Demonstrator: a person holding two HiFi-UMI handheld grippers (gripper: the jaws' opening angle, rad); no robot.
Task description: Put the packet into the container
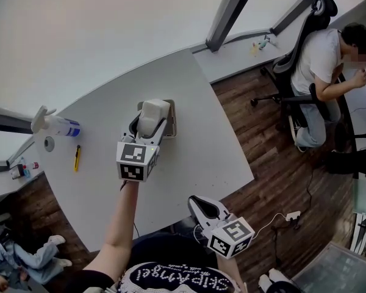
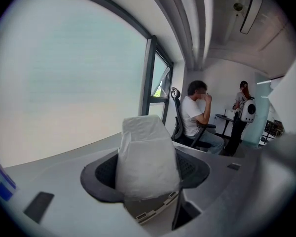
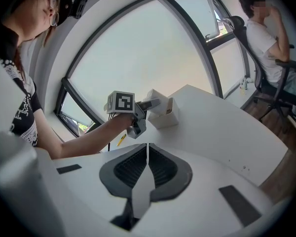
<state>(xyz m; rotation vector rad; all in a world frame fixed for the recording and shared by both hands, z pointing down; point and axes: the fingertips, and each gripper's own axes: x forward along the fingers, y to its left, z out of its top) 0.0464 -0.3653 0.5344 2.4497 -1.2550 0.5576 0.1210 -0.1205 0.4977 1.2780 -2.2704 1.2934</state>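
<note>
My left gripper point(image 1: 147, 130) is shut on a white packet point(image 1: 155, 111) and holds it just over a small beige open container point(image 1: 171, 124) on the white table point(image 1: 189, 157). In the left gripper view the packet point(image 2: 147, 154) fills the space between the dark jaws and stands up past them. The right gripper point(image 1: 199, 204) hangs off the table's near edge, close to my body; its jaws are shut with nothing between them point(image 3: 147, 154). Its view shows the left gripper point(image 3: 147, 104), the packet point(image 3: 156, 96) and the container point(image 3: 167, 116) across the table.
A spray bottle point(image 1: 57, 126), a small round object point(image 1: 49, 143) and a yellow pen point(image 1: 77, 157) lie at the table's left. A person sits in an office chair point(image 1: 322, 66) on the wooden floor to the right. A power strip point(image 1: 291, 215) lies on the floor.
</note>
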